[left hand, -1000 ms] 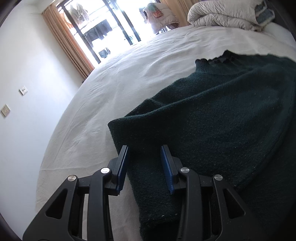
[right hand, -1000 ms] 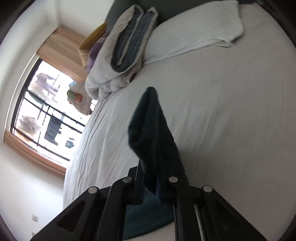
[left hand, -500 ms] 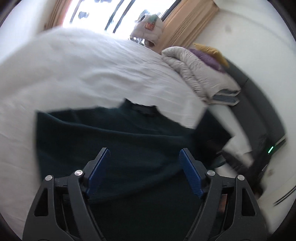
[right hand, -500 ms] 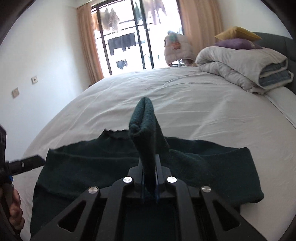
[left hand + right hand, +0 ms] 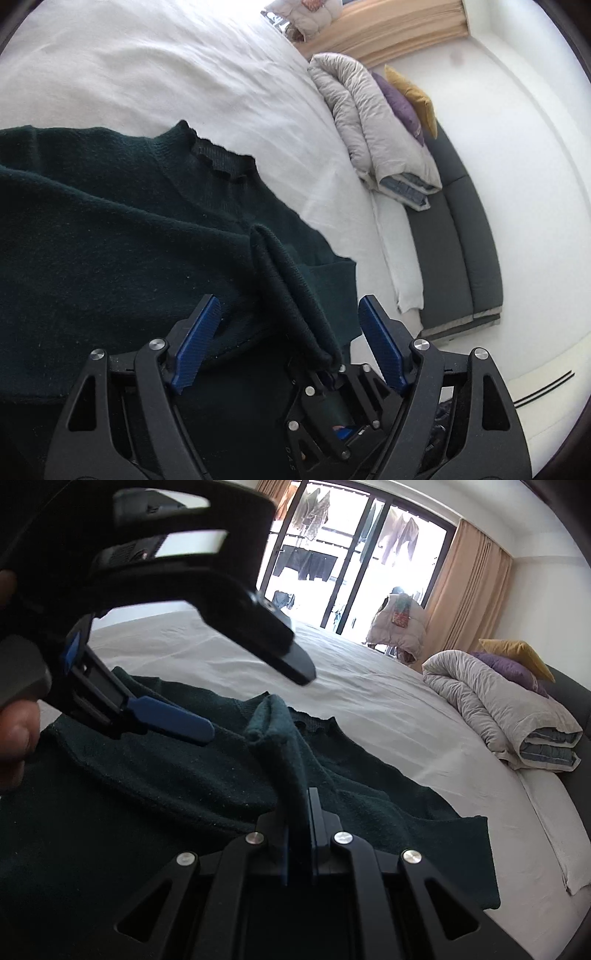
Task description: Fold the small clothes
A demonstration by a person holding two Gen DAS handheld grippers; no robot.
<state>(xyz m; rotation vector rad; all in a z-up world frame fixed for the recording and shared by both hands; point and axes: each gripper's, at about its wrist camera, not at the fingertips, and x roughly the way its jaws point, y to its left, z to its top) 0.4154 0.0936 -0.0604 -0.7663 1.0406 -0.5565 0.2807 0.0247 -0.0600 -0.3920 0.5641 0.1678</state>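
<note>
left wrist view:
sweater (image 5: 110,229): dark green knit, lying spread across the white bed (image 5: 177,66), collar (image 5: 221,162) pointing toward the far side.
sleeve (image 5: 291,295): a folded strip of the sweater rising off the body, running down between the two blue pads.
left gripper (image 5: 288,347): hanging over the sweater, blue pads (image 5: 195,347) standing wide apart, gripping nothing; the sleeve is passing between them without clear contact.
right gripper in this view: its black body (image 5: 332,402) is showing low between the left fingers, pinching the lower end of the sleeve.
duvet (image 5: 369,122): rolled grey bundle sitting at the head of the bed, purple and yellow cushions (image 5: 406,99) leaning just behind it.
headboard (image 5: 461,236): dark grey, running along the bed's edge.

right wrist view:
right gripper (image 5: 299,834): fingers pressing together, clamping the sleeve (image 5: 280,749), which is sticking up from them, tip curling over.
sweater (image 5: 129,794): lying flat on the bed (image 5: 369,701) under and around the gripper, one edge reaching right.
left gripper (image 5: 192,686): looming large at upper left above the sweater, one blue pad (image 5: 170,720) showing, fingers spreading apart.
hand (image 5: 16,734): skin showing at the left edge, holding the left gripper's handle.
duvet (image 5: 498,716): resting far right on the bed.
window (image 5: 351,565): bright, clothes hanging outside, curtain (image 5: 469,590) beside it.
</note>
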